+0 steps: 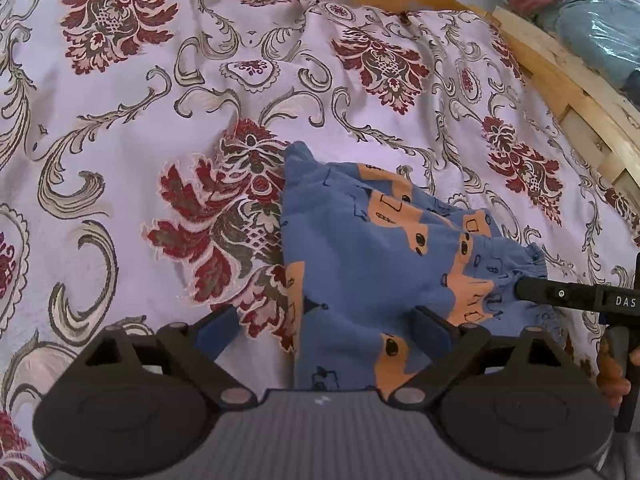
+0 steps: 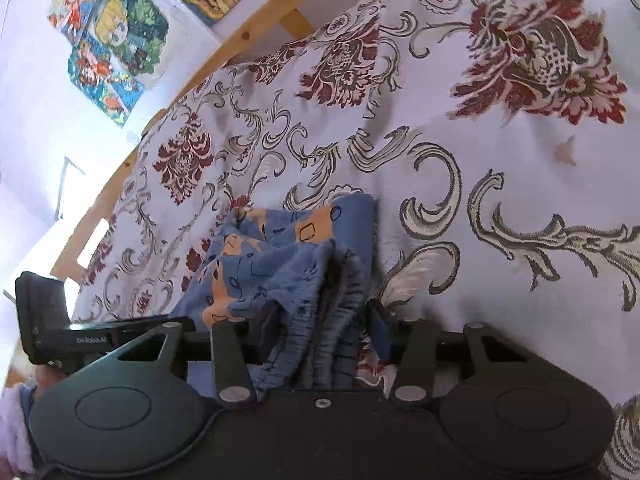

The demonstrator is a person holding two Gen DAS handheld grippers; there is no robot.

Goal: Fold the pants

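Blue-orange pants [image 1: 360, 248] on bedspread [image 1: 160, 120]; left hand-held gripper [image 1: 326, 330] wide open, empty; right hand-held gripper [image 2: 320, 322] part-open around waistband [image 2: 320, 344].

Left gripper [image 1: 326, 330]: black linkage arms, silver pivot pins, blue finger pads, ribbed grey body. Right gripper [image 2: 320, 322]: same build, black body. Fuzzy pale cuff [image 2: 16, 428].

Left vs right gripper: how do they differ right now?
The left gripper is spread wide over the pants, nothing pinched; the right gripper is narrower, with the gathered waistband between its fingers. The left covers the pants' near edge, the right the waistband end. Both are open.
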